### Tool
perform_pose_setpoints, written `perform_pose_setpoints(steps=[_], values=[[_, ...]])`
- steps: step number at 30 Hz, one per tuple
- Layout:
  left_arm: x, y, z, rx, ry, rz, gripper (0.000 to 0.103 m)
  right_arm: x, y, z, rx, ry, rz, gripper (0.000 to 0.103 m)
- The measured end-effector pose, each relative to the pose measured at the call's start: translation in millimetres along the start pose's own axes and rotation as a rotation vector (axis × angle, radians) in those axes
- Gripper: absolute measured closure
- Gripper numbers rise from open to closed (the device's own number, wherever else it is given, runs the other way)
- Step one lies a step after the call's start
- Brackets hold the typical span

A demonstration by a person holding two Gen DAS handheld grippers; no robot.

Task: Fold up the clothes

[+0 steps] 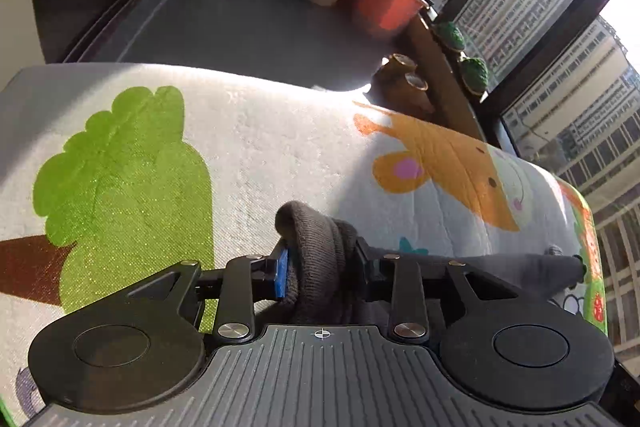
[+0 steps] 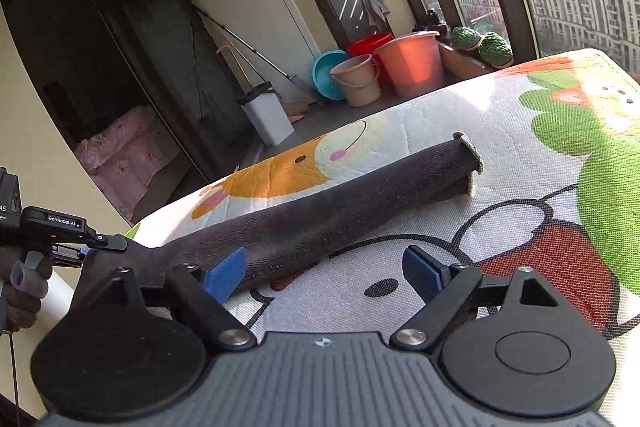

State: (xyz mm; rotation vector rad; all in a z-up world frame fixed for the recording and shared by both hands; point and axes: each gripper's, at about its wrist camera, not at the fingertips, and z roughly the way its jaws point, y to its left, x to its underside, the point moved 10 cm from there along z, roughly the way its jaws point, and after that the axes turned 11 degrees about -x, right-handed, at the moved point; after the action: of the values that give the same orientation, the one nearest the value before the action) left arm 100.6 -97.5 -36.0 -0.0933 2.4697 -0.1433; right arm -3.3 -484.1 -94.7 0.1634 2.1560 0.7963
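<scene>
A dark grey knit garment [image 2: 328, 211], narrow like a sleeve or legging, lies stretched across the cartoon-print mat [image 2: 400, 155]. Its cuff [image 2: 468, 155] points to the far right in the right wrist view. My left gripper [image 1: 320, 263] is shut on the bunched end of the garment [image 1: 316, 247]; the rest trails right [image 1: 520, 267]. The left gripper also shows in the right wrist view [image 2: 84, 247] at the mat's left edge. My right gripper [image 2: 324, 275] is open and empty, its left pad [image 2: 224, 273] touching the garment's near side.
The mat [image 1: 260, 155] covers a raised surface, with its edge near the window on the right. Buckets [image 2: 412, 63], a teal basin [image 2: 328, 71] and a white bin [image 2: 268, 115] stand on the floor beyond. Green slippers [image 2: 480, 45] sit on the sill.
</scene>
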Motion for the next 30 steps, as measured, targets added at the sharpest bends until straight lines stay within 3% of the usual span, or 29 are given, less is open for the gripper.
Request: perform_pose_setpoints(steps=[2,3,5,7,8,11,13,14,17,20,21,22,23,24,26,30], values=[[-8.8,-32.6,-55.3,-0.012,-0.282,0.182,0.069,-2.5,-3.4,-4.3,-0.001,-0.021,0.007,0.016],[-6.2,-40.8,-82.7,-0.054,-0.436,0.250,0.069,-4.3,-3.1,-6.6,-0.003,-0.031,0.000,0.016],[6.6,-48.7,-136.0,-0.174,-0.742,0.339,0.057,-10.4,-3.8,-12.5,0.015,-0.055,-0.037,0.016],[14.4,-26.3,-142.2,-0.337,-0.843,0.281,0.016,-15.9,-8.0,-17.5,0.054,-0.063,-0.072,0.016],[10.2,-8.8,-133.1,-0.375,-0.808,0.239,0.007,-18.2,-10.2,-19.1,0.067,-0.065,-0.079,0.016],[12.1,61.8,-102.1,-0.412,-0.558,-0.007,0.008,-30.6,-22.8,-26.2,0.136,-0.079,-0.087,0.016],[23.0,76.6,-95.9,-0.301,-0.439,-0.117,0.008,-41.1,-30.3,-30.8,0.179,-0.097,-0.087,0.017],[30.4,72.0,-93.2,-0.227,-0.396,-0.133,0.008,-45.0,-34.3,-27.8,0.180,-0.097,-0.071,0.017],[56.5,50.6,-81.2,-0.104,-0.271,-0.091,0.008,-56.3,-46.5,-17.0,0.178,-0.092,-0.021,0.023],[81.1,42.4,-62.7,-0.092,-0.193,-0.052,0.008,-60.9,-63.8,10.2,0.165,-0.053,0.064,0.024],[84.2,38.9,-54.5,-0.094,-0.171,-0.061,0.008,-59.2,-71.2,27.7,0.153,-0.015,0.102,0.028],[87.5,37.5,-48.4,-0.082,-0.146,-0.074,0.008,-56.4,-75.0,40.6,0.142,0.021,0.127,0.065],[88.9,34.9,-42.6,-0.065,-0.123,-0.090,0.008,-51.9,-77.4,56.7,0.134,0.078,0.168,0.084],[90.4,34.0,-39.7,-0.052,-0.107,-0.105,0.008,-52.4,-75.8,65.4,0.128,0.098,0.204,0.086],[92.4,33.6,-36.8,-0.036,-0.089,-0.122,0.007,-71.1,-50.4,65.7,0.091,0.066,0.148,0.087],[90.6,40.7,-37.6,-0.024,-0.090,-0.143,0.006,-130.6,32.7,11.9,-0.034,-0.169,-0.158,0.085]])
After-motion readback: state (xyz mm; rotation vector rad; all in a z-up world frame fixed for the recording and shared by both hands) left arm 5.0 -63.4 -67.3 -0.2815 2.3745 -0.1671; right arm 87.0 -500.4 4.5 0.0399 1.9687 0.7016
